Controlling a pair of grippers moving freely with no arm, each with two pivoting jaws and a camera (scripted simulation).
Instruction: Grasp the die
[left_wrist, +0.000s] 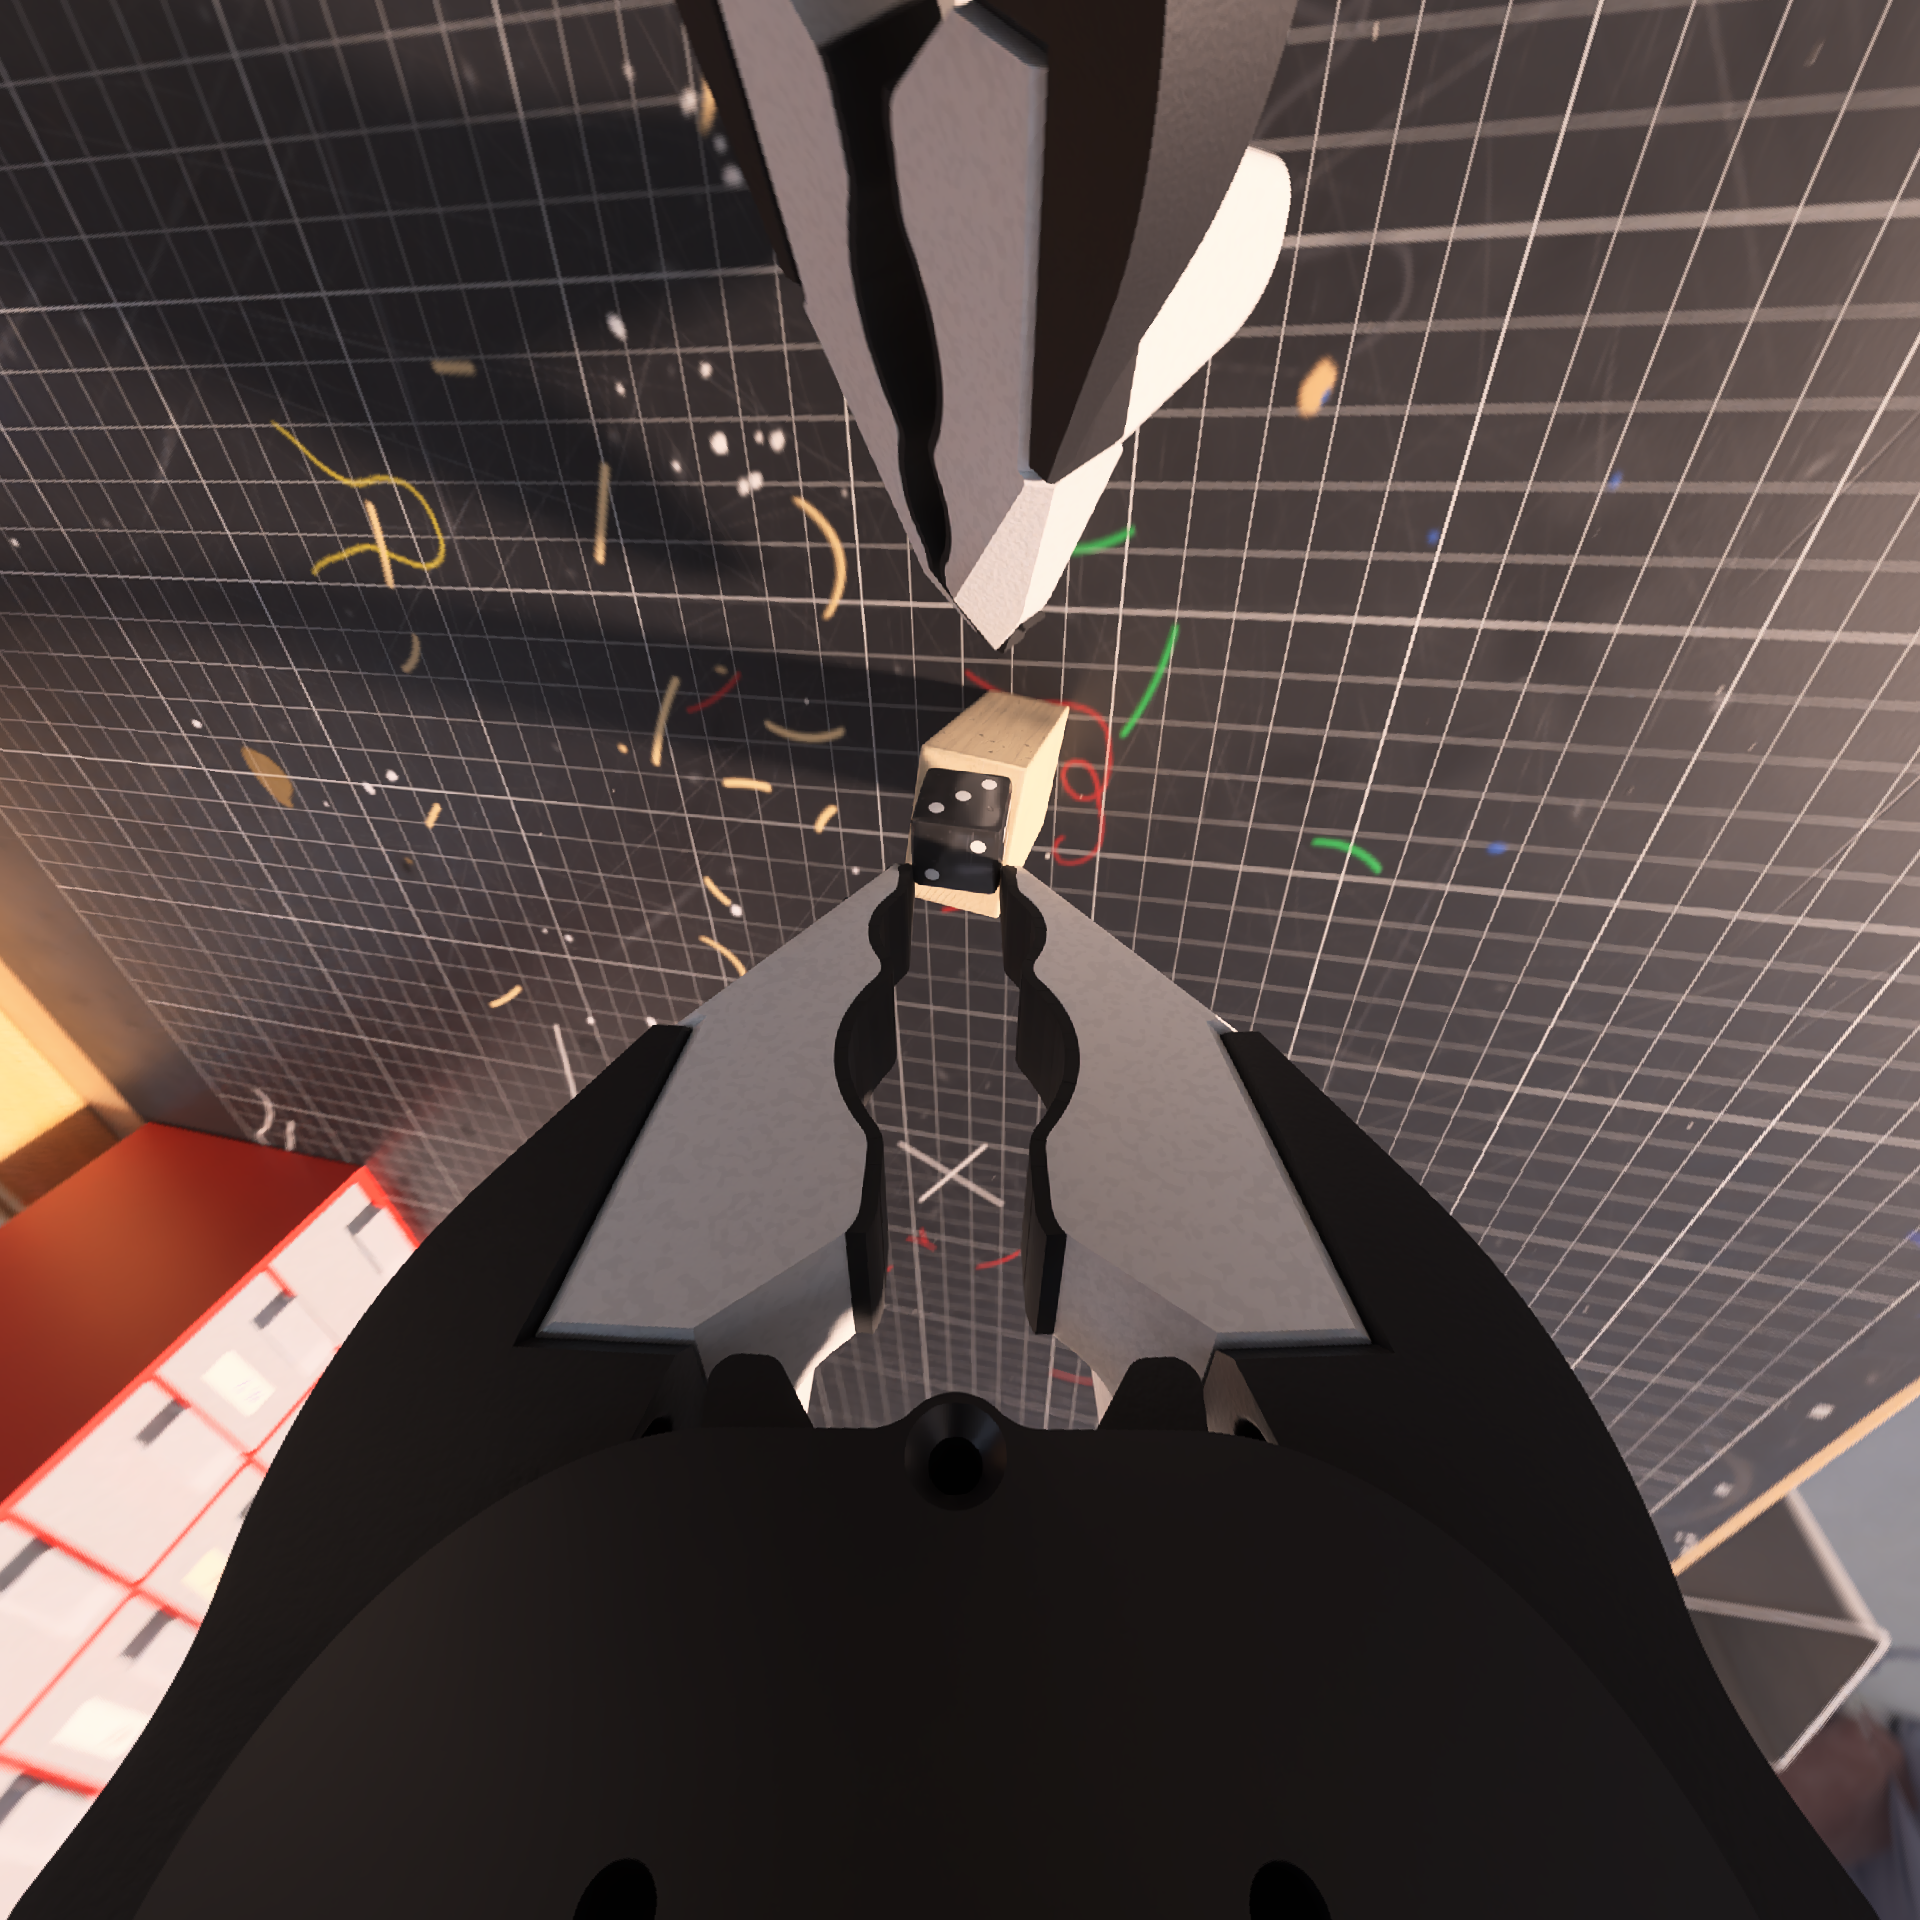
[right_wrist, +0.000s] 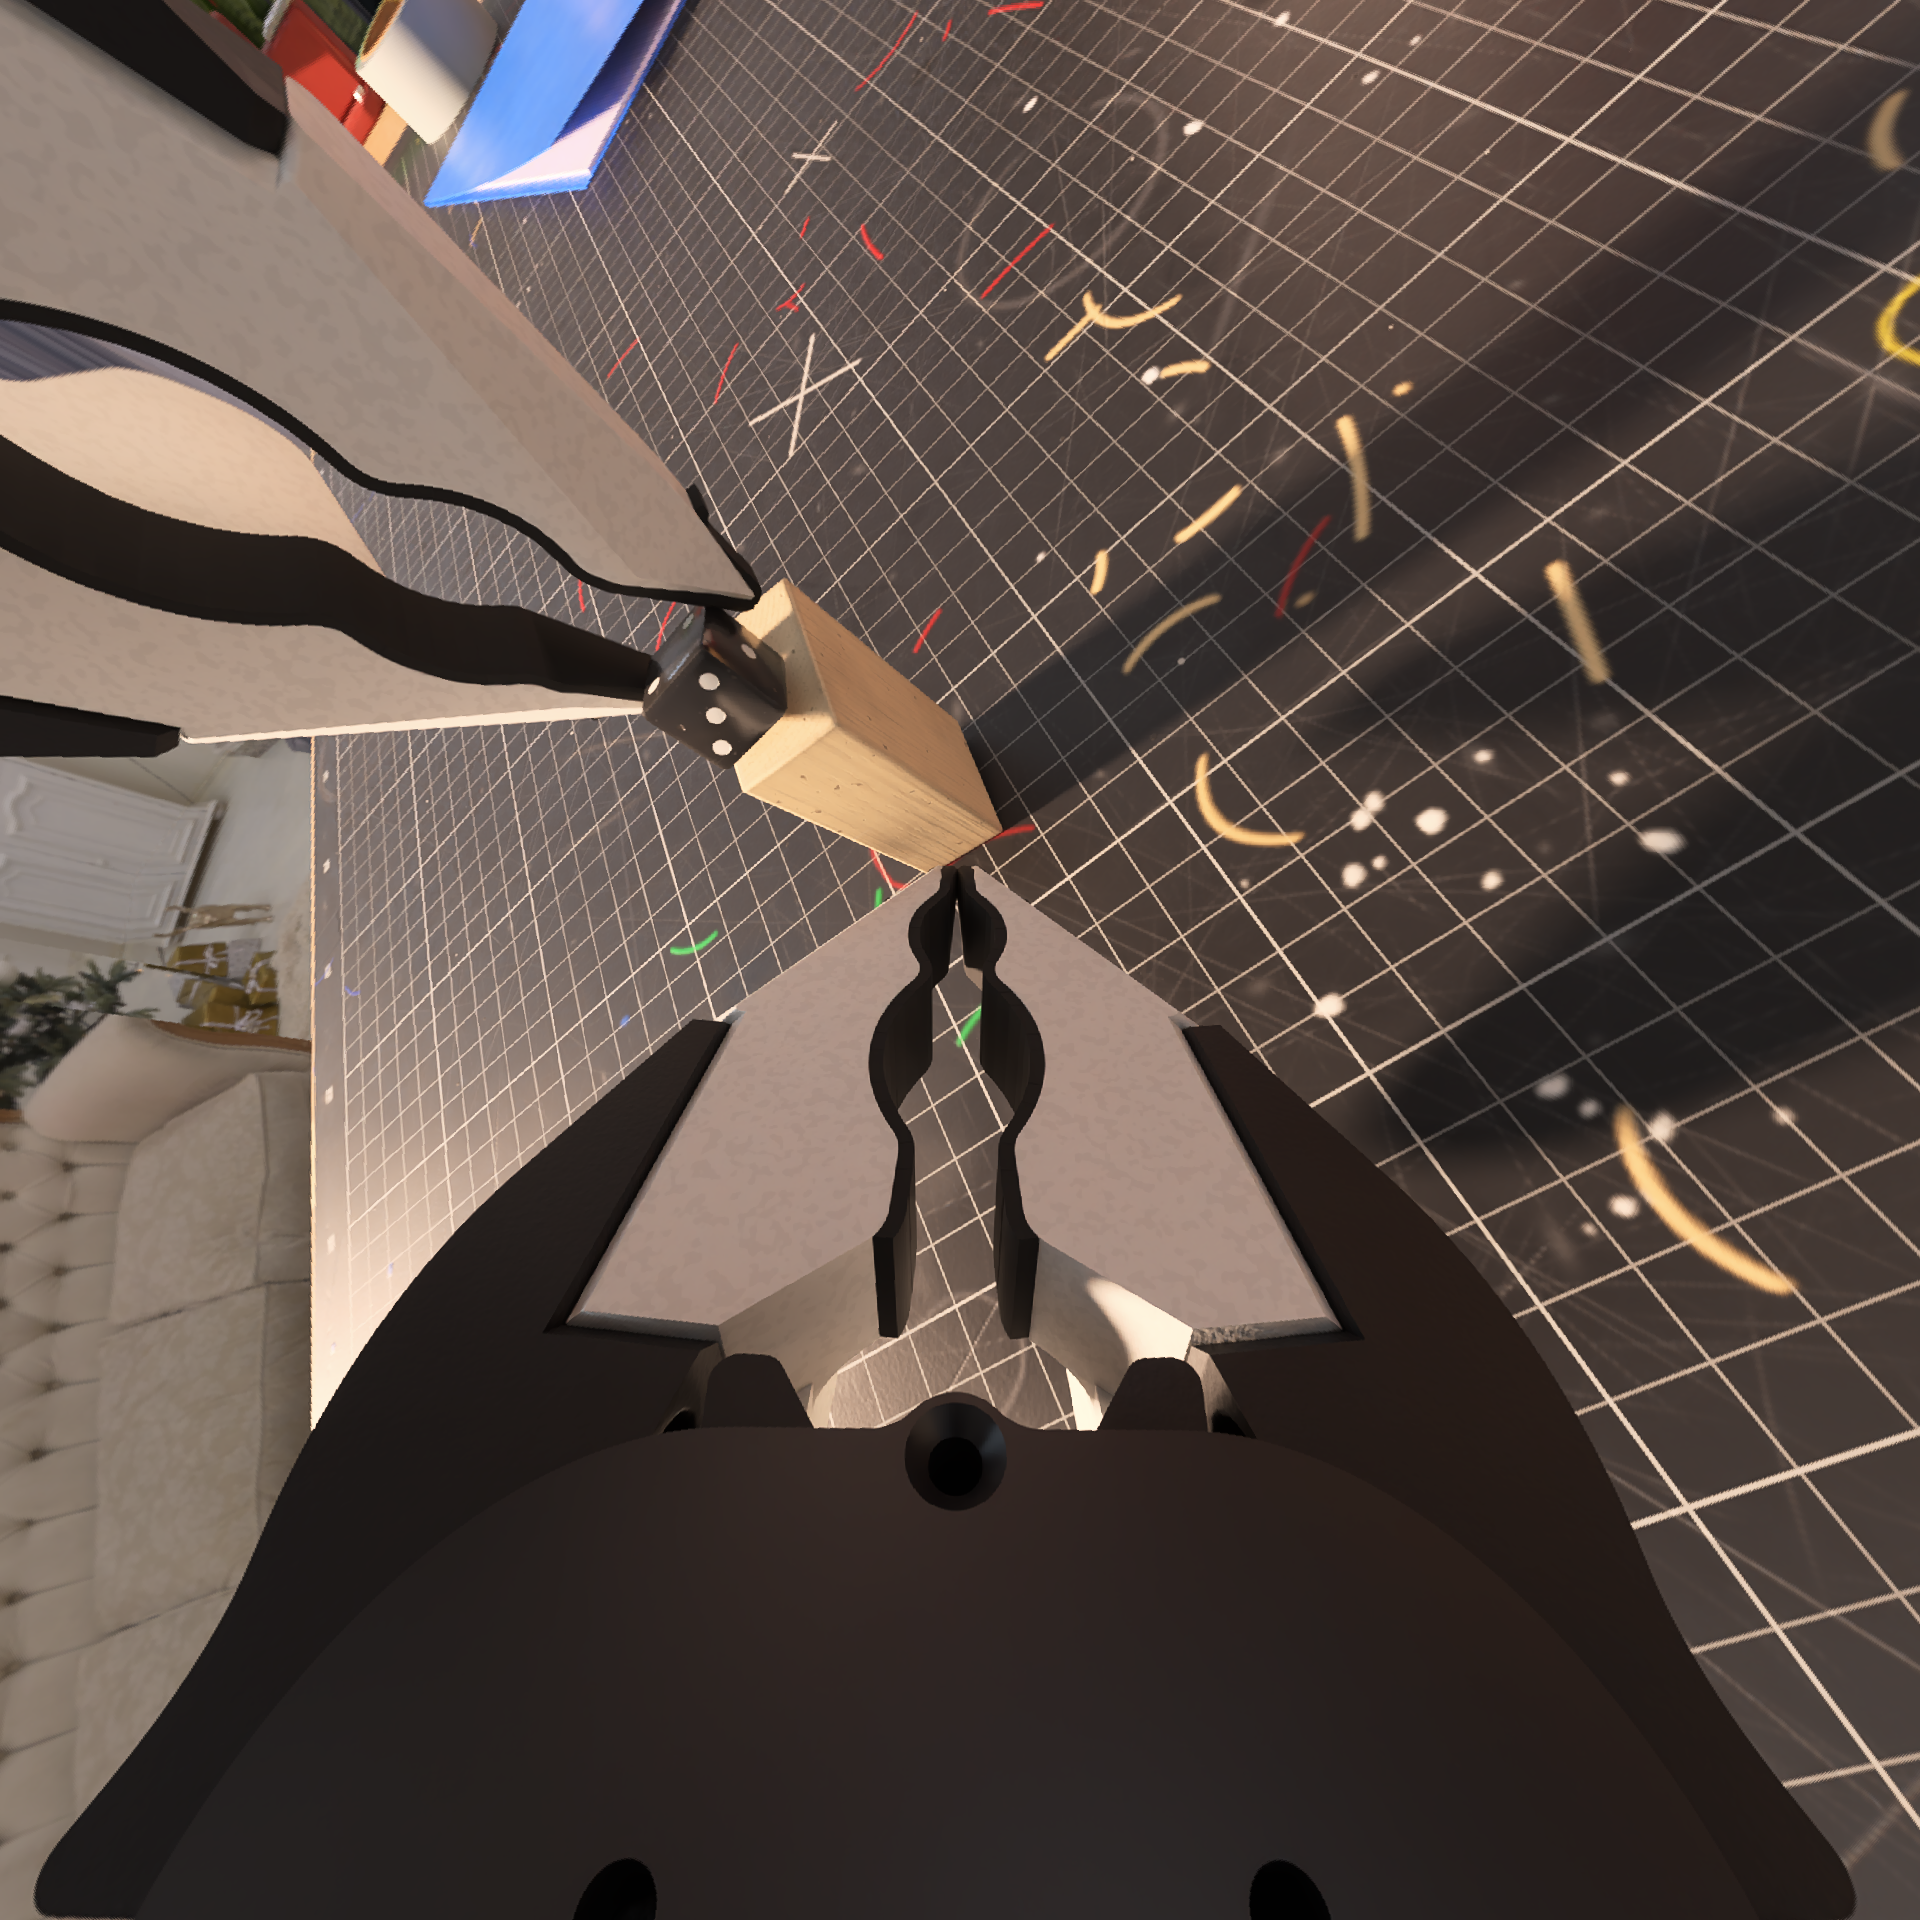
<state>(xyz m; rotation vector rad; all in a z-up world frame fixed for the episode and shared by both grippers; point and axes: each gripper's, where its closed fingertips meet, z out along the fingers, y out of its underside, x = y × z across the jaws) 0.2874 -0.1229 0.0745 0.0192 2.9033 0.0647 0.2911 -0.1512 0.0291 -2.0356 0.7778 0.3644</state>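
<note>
A wooden block (left_wrist: 992, 774) stands on the gridded mat (left_wrist: 1558, 727), the black die (left_wrist: 958, 826) atop it. The left gripper (left_wrist: 956, 883) clamps the die; at twelve o'clock, the right gripper (right_wrist: 957, 881) is pinched closed, empty.

Dark gridded cutting mat (left_wrist: 1558, 520) w/ paint flecks, warm side light.
Mat has white grid lines, yellow, red, green squiggles & white dots. Red drawer cabinet (left_wrist: 156, 1403) w/ pale drawer fronts at left in left wrist view. Right wrist view: cream tufted sofa (right_wrist: 135, 1299), white panelled door (right_wrist: 94, 852), blue board (right_wrist: 551, 94) at mat's far edge.
</note>
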